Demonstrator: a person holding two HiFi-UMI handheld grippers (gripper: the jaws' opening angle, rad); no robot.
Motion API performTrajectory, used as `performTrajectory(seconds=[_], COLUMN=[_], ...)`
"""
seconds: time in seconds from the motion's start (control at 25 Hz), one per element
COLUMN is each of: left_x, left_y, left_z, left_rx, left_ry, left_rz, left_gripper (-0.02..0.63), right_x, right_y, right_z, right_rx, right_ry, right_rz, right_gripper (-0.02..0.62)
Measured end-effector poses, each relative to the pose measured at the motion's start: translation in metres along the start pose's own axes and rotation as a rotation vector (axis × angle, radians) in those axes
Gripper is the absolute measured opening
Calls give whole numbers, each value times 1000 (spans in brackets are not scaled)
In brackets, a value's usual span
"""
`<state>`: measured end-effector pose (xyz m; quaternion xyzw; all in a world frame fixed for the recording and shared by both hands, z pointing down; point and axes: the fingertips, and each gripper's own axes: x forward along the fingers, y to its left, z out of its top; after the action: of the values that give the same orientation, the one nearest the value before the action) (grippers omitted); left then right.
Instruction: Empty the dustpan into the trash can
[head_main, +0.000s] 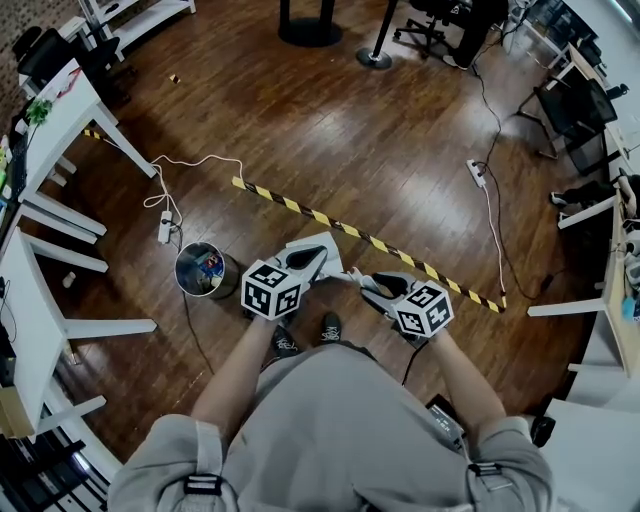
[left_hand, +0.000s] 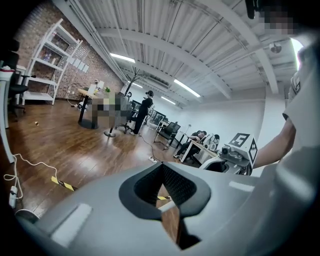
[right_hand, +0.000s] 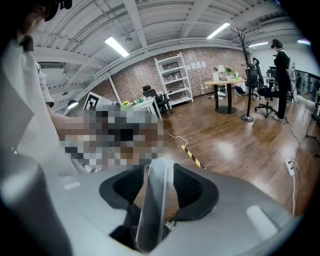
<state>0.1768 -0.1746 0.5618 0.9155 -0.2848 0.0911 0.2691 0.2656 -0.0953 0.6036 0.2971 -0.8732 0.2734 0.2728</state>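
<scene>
The round metal trash can stands on the wood floor just left of my left gripper, with scraps inside. My left gripper is shut, and its pads meet with nothing seen between them. My right gripper points toward the left one, tips close together. In the right gripper view a thin, pale grey flat strip, seemingly the dustpan's handle, stands upright between the jaws of the right gripper. The pads stand wider than the strip, with a gap on the left side. The dustpan's scoop is not clearly visible.
Yellow-black tape runs across the floor just beyond the grippers. A white cable and power strip lie behind the can, and another strip lies far right. White desks line the left. My shoes are below.
</scene>
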Motion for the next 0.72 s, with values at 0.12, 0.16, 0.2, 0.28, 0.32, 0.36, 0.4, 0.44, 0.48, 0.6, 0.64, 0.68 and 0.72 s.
performTrajectory(seconds=[0.12,0.16,0.2,0.28,0.32,0.36,0.4,0.44,0.48,0.6,0.64,0.68,0.72], left_x=[1,0,-1,-6,-9,-13,-18,-23,-27,-40,-44,-49,-54], left_y=[-2,-4,-5,-7,-8,-8,-9,-11,-13,-19,-19,-19,-20], left_z=[8,11,15,28,37,46,57,68,79,109,118,127,136], left_rx=[8,12,16,24,29,38,49,65,83,147,166,181,193], left_ry=[-9,-13,-20,-39,-52,-67,-84,-102,-120,-155,-163,-171,-179], left_rz=[-2,-4,-5,-5,-4,-4,-3,-2,-2,-1,2,8,14], left_gripper=[5,5,5,5,5,5,5,5,5,5,5,5,5], right_x=[-9,-12,-15,-21,-25,-30,-36,-42,-49,-66,-69,-71,-73], right_y=[-6,-8,-10,-11,-11,-11,-11,-10,-10,-6,-4,-1,3], right_z=[20,30,42,71,87,103,120,137,153,198,212,225,238], right_rx=[6,8,7,-9,-21,-32,-38,-40,-41,-94,-131,-170,-202], right_ry=[-61,-90,-122,-190,-225,-264,-308,-355,-402,-515,-538,-558,-575], right_rz=[-19,-27,-34,-39,-40,-41,-41,-40,-38,-57,-76,-96,-112], right_gripper=[162,162,163,162,155,136,130,122,117,93,73,46,16])
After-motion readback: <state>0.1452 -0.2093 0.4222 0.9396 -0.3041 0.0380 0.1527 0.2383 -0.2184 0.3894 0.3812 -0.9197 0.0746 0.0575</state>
